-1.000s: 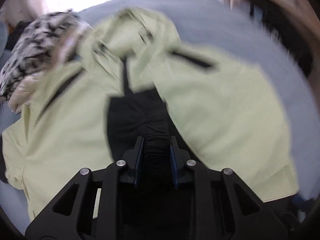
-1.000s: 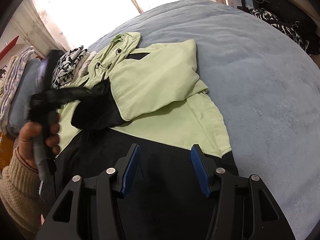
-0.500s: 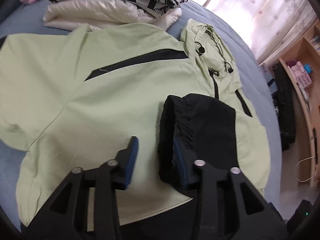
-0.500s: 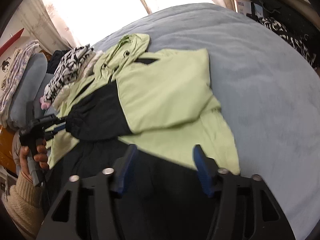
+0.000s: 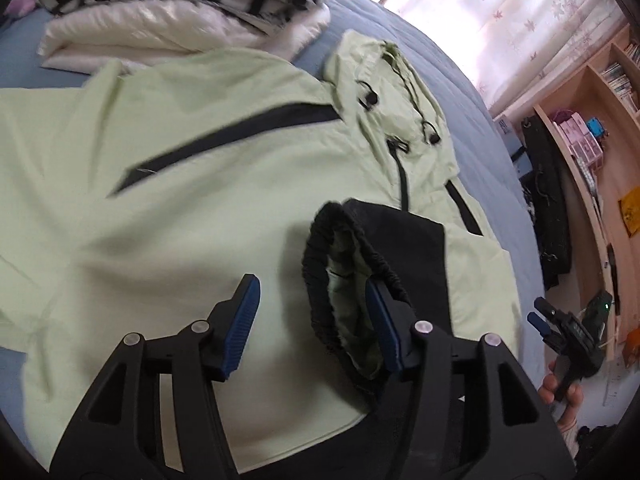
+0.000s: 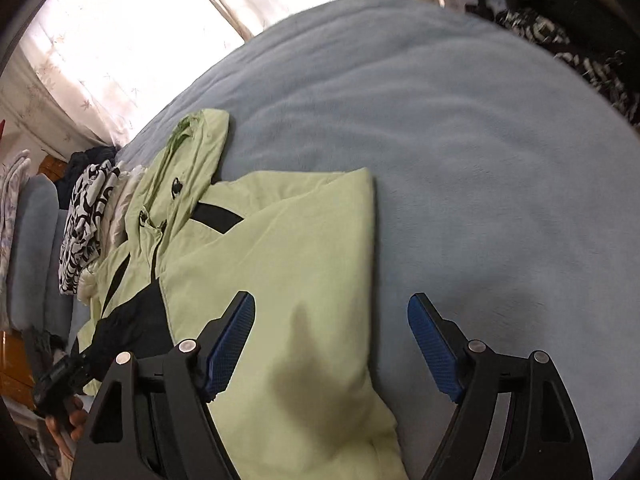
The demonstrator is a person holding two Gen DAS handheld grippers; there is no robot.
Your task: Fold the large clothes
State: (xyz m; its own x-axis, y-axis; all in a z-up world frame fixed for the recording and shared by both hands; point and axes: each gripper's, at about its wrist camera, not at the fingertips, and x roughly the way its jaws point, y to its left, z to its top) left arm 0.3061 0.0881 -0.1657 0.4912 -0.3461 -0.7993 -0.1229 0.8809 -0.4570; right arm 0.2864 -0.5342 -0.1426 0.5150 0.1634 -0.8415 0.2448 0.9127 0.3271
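Note:
A light green hooded jacket [image 5: 200, 216] with black trim lies spread on the blue bed; it also shows in the right wrist view [image 6: 288, 248]. One sleeve is folded across the chest, and its black elastic cuff [image 5: 344, 280] lies by my left gripper's right finger. My left gripper [image 5: 316, 324] is open just above the jacket front and holds nothing. My right gripper [image 6: 332, 344] is open and empty over the jacket's folded right edge, with its right finger above the bare blanket [image 6: 480, 160].
A stack of folded clothes, black-and-white on top of cream [image 5: 180, 12], lies beside the jacket's shoulder near the hood. Wooden shelves [image 5: 592, 128] and dark bags stand past the bed's far side. Curtains [image 6: 120, 40] hang behind the bed.
My left gripper let go of the black cuff, which now lies on the jacket front, and opened wider. My right gripper moved right, from the black hem to the jacket's edge.

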